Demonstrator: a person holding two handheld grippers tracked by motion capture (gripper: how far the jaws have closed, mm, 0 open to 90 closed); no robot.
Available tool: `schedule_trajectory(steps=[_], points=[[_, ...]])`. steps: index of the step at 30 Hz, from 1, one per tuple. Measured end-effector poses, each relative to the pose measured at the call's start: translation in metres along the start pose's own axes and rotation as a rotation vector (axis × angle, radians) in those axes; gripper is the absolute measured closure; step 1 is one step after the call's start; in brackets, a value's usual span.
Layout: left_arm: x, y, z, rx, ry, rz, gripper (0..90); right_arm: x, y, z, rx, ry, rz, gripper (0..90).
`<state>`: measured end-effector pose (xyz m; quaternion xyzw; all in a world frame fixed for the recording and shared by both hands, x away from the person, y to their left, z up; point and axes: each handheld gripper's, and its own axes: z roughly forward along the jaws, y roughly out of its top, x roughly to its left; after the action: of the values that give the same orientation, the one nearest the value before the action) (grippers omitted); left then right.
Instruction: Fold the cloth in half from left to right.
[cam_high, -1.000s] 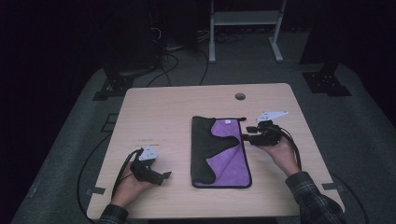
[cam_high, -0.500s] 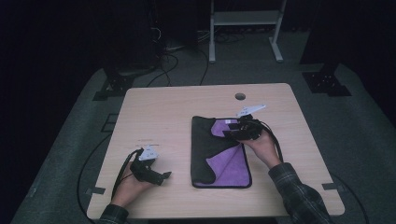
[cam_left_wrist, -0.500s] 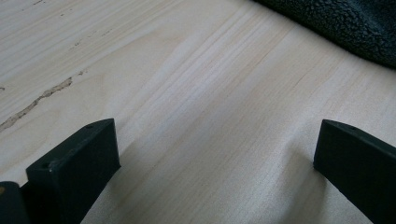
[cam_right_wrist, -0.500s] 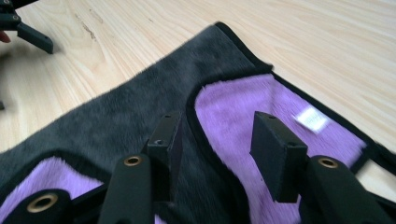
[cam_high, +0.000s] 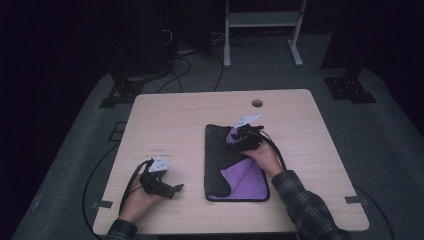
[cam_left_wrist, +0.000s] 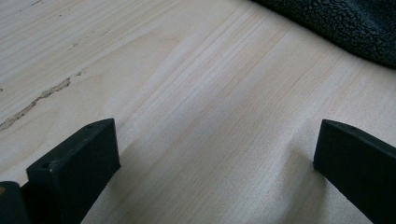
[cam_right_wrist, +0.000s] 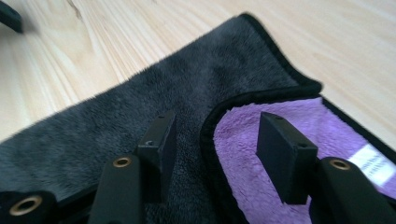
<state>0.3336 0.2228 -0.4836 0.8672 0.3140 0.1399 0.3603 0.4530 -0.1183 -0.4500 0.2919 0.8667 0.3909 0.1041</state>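
Between the right gripper's (cam_right_wrist: 212, 144) half-spread jaws runs the black hem of a folded-over flap: one jaw stands over the dark grey face, the other over the purple face, and neither visibly presses the fabric. The jaws have just been opening, with that hem between them but not pinched.

In the high view this gripper (cam_high: 239, 140) sits on the cloth's (cam_high: 220, 165) far right part, near its 1 o'clock corner. The cloth lies right of the table's (cam_high: 175, 120) middle, its long axis running 12 to 6 o'clock, grey flap covering the left part and purple showing at lower right. The flap's edge curves from the jaws down toward 6 o'clock, so a closing pinch here would likely catch the hem, and a pull toward 3 or 9 o'clock would open or fold the cloth.

At 9 o'clock from the cloth, well apart, the left gripper (cam_high: 170, 189) rests near the front edge. Its jaws (cam_left_wrist: 210, 172) are spread wide over bare wood, holding nothing, with the cloth's grey edge (cam_left_wrist: 345, 23) at 1 o'clock. The right hand (cam_high: 262, 157) is clearly the nearer.
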Motion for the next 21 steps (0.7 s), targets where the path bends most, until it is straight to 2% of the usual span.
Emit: schedule_trajectory(steps=[5,8,11,14,21], points=[[0.000,0.000,0.000,0.001,-0.004,0.006,0.0,0.004,-0.002,0.014,0.046,-0.033,-0.038,48.7],[0.000,0.000,0.000,0.001,-0.004,0.006,0.0,0.006,-0.004,0.019,0.065,-0.065,-0.063,55.9],[0.000,0.000,0.000,0.001,-0.004,0.006,0.0,0.006,-0.004,0.018,0.056,-0.073,-0.072,70.5],[0.000,0.000,0.000,0.001,-0.004,0.006,0.0,0.004,-0.004,0.015,0.046,-0.072,-0.068,78.5],[0.000,0.000,0.000,0.001,-0.005,0.006,0.0,-0.004,0.001,-0.003,-0.014,-0.083,-0.043,81.5]])
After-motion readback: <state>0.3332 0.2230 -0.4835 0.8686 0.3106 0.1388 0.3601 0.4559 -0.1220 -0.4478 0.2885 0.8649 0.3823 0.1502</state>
